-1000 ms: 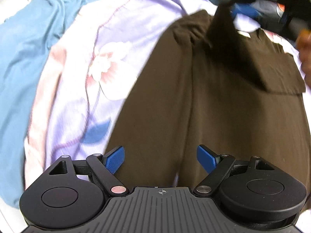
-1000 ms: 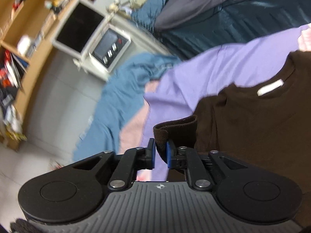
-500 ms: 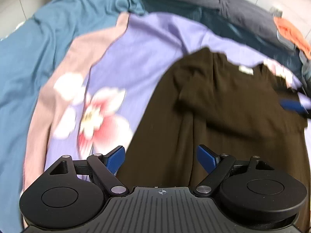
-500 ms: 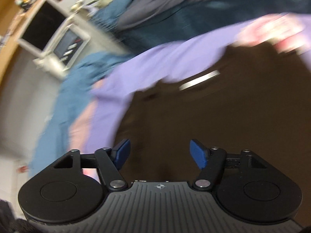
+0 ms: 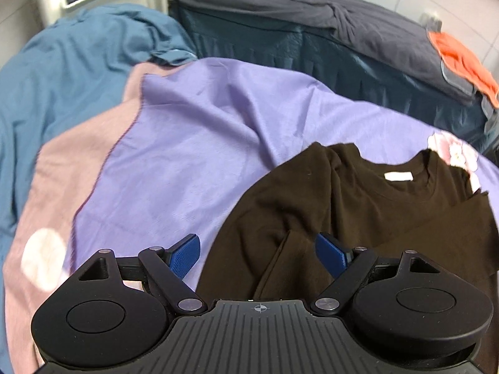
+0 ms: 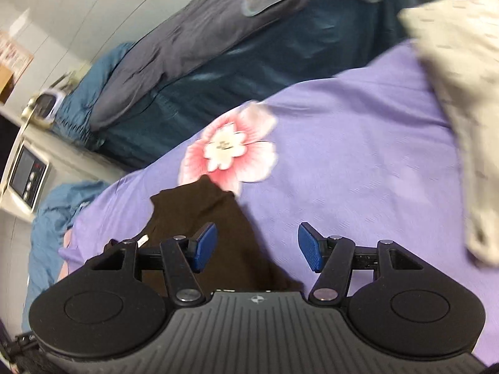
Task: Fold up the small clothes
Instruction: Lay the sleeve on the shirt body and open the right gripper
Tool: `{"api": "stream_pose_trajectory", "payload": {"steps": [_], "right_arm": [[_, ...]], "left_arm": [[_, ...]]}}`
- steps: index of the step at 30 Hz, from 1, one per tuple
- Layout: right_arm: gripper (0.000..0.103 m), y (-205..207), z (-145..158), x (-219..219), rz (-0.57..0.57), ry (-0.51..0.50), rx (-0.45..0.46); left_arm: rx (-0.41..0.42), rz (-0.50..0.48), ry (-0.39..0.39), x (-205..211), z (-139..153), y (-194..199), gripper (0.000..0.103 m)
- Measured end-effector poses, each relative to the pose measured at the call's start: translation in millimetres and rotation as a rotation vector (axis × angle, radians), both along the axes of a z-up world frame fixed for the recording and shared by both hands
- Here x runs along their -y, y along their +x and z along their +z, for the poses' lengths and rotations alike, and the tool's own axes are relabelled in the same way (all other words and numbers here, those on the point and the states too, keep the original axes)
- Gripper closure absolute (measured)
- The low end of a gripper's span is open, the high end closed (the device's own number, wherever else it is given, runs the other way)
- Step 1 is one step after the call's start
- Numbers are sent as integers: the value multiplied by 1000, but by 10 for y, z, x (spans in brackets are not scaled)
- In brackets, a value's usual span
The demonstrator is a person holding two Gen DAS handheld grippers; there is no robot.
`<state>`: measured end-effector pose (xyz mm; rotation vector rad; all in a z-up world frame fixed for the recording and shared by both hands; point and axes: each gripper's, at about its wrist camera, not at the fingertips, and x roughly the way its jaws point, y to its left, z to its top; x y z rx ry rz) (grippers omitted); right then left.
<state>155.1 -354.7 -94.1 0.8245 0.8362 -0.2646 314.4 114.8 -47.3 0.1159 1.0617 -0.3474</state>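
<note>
A dark brown T-shirt (image 5: 358,205) lies on the purple floral bedsheet (image 5: 193,143), collar with a white label facing away, its left sleeve folded inward over the body. My left gripper (image 5: 259,251) is open and empty above the shirt's near left part. In the right wrist view the shirt's right shoulder (image 6: 202,218) shows at lower left. My right gripper (image 6: 257,246) is open and empty, over the shirt's right edge and the sheet (image 6: 358,155).
A teal blanket (image 5: 68,71) lies at left. Dark grey bedding (image 5: 296,9) with an orange garment (image 5: 461,59) lies at the back. A cream speckled cloth (image 6: 461,93) lies at the right. A white appliance with buttons (image 6: 25,177) stands beside the bed.
My right gripper let go of the brown sleeve, opened and swung away to the right. The sleeve now lies folded on the shirt. My left gripper pulled back and tilted up.
</note>
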Motion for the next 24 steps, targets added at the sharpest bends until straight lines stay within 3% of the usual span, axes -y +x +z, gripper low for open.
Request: {"api": "stream_pose_trajectory", "payload": {"steps": [5, 7, 9, 12, 16, 20, 24], "right_arm": [[39, 313, -232, 19, 4, 57, -6], [49, 363, -350, 8, 25, 94, -24], [94, 347, -360, -39, 57, 139, -2], [94, 245, -117, -46, -3, -19, 10], [95, 234, 100, 96, -18, -154, 19], [95, 413, -2, 111, 65, -255, -69], [89, 534, -251, 64, 44, -312, -190]], "left_arm": [[-26, -2, 17, 52, -43, -8, 0], [-33, -2, 13, 48, -49, -26, 0], [-42, -4, 11, 65, -61, -29, 0], [-41, -5, 3, 111, -76, -17, 0], [-49, 12, -14, 161, -104, 8, 0], [-42, 13, 19, 194, -140, -1, 0], [0, 38, 42, 88, -87, 1, 0]]}}
